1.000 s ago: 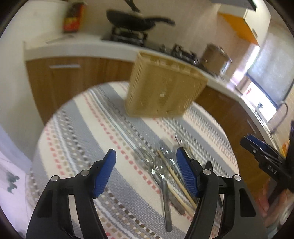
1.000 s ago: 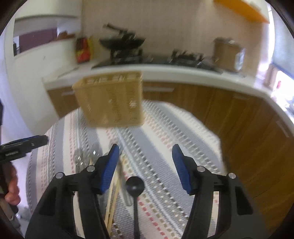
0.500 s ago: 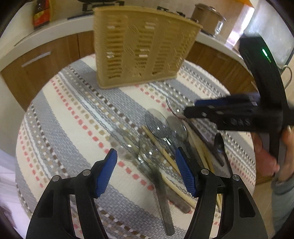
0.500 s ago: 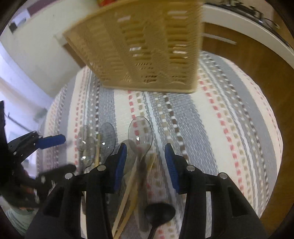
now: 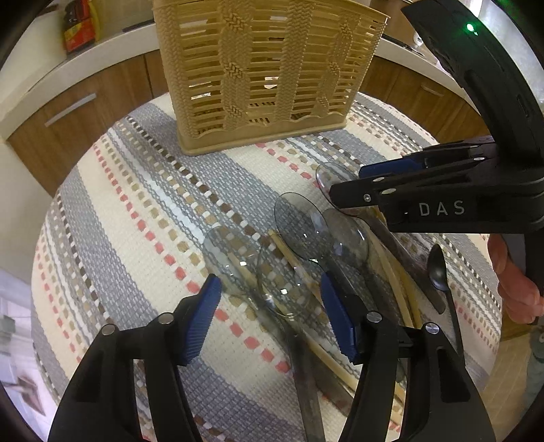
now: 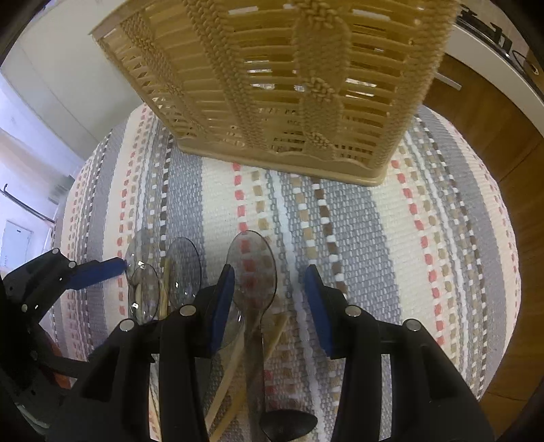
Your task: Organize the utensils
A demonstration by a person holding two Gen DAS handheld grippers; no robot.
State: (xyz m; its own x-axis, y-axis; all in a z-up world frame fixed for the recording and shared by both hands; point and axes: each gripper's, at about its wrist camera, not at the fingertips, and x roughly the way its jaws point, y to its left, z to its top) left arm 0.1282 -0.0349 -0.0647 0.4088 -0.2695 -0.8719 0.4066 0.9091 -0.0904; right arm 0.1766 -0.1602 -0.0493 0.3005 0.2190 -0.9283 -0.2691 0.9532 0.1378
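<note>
Striped cloth (image 5: 142, 210) fills more of my views than a second ago — both grippers have dropped over the spoons (image 5: 299, 224). Left gripper (image 5: 270, 316) closing, unclenched; right gripper (image 6: 268, 302) straddles one spoon (image 6: 253, 268), ungripped. Basket (image 5: 261, 71) stands behind.

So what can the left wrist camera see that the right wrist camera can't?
Only the left wrist view shows the red packet on the counter, the thin black spoon whole, and the person's fingers holding the right hand-held gripper.

Only the right wrist view shows the pale wall and doorway beyond the table, and the left hand-held gripper from the side.

Both show the tan slatted basket, the striped cloth, the clear plastic spoons and the wooden chopsticks.
</note>
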